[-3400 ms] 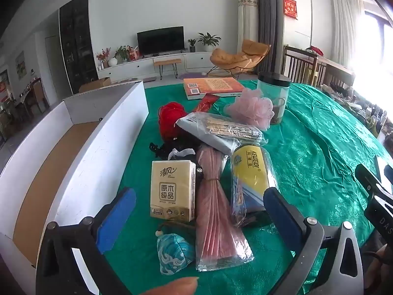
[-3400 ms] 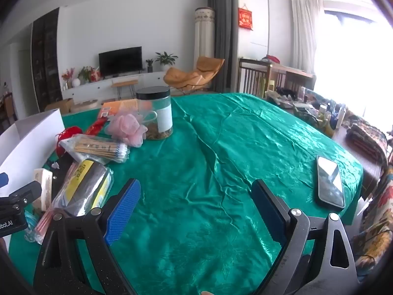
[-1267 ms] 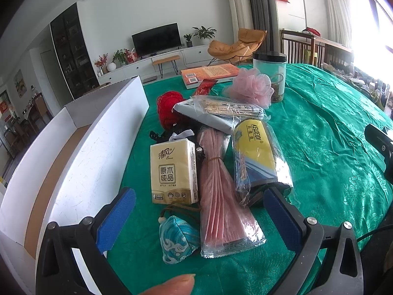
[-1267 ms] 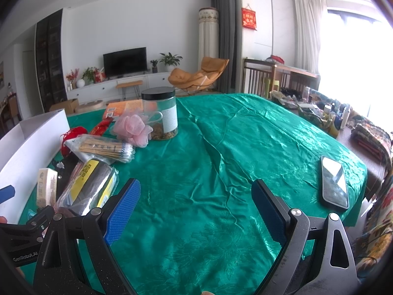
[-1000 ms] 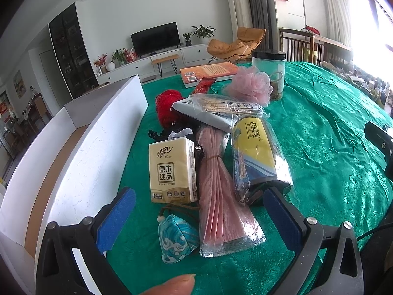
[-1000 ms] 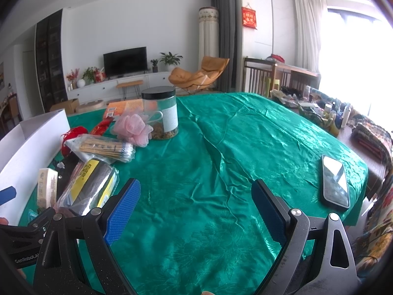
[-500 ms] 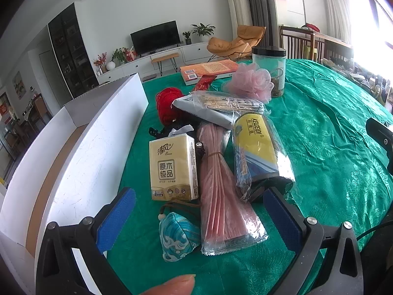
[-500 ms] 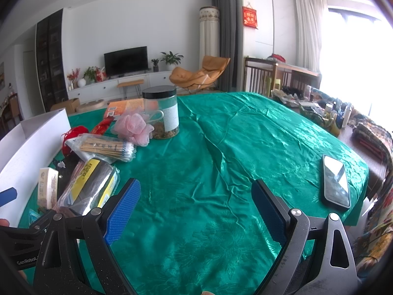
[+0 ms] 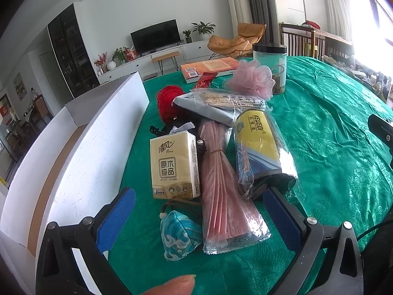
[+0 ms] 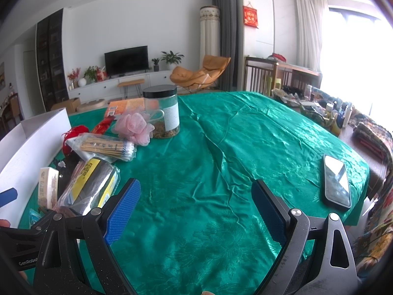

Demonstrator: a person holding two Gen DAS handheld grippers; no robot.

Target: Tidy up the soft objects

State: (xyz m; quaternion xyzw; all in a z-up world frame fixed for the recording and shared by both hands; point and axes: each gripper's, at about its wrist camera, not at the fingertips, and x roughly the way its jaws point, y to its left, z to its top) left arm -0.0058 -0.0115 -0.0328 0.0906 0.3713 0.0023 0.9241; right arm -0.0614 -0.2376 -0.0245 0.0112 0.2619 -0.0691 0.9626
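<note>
L claw released, jaws spread wide, hovering low over the near end of the clutter on the green-clothed worktop; nothing between the pads. R claw also released, over bare cloth, grasping nothing.

Landmark = tissue pack, yellow, lying flat. Rel. to it:
- White box, open-topped, just to its left, long wall running alongside.
- Blue pouch w/ wave pattern just in front, cord reaching the pack's near edge; sits between L claw's pads in view.
- Pink bundle in clear bag touching its right side.
- Yellow/black roll in clear wrap right of that bundle.
- Red yarn ball behind it.
- Cotton swab pack behind and right, on a grey bag.
- Pink bath pouf further back-right, against a clear jar w/ black lid.
- Phone well apart, far right of worktop.
</note>
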